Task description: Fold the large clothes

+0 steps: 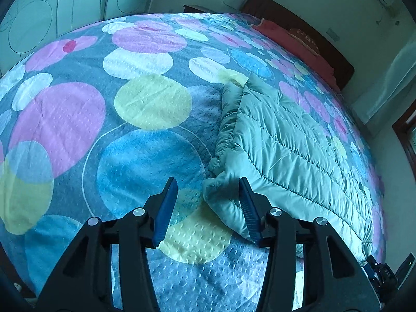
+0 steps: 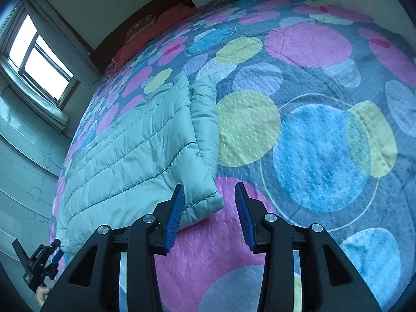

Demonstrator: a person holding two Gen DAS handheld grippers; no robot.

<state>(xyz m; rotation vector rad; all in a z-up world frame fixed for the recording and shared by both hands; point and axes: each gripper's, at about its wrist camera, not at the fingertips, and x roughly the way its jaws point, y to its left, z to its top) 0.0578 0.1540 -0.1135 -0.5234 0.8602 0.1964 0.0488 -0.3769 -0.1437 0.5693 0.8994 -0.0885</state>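
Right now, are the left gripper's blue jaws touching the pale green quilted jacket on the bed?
Cannot tell. In the left wrist view the left gripper stands open over the pale green quilted jacket; one jaw overlaps its corner, but contact isn't plain.

Left gripper (image 1: 208, 182) at six o'clock, blue pads (image 1: 166, 208) apart, nothing pinched. Puffy green coat (image 1: 286, 140) lying folded at three o'clock on the spotty bed cover (image 1: 130, 104). Red pillow (image 1: 293, 41) at one o'clock.
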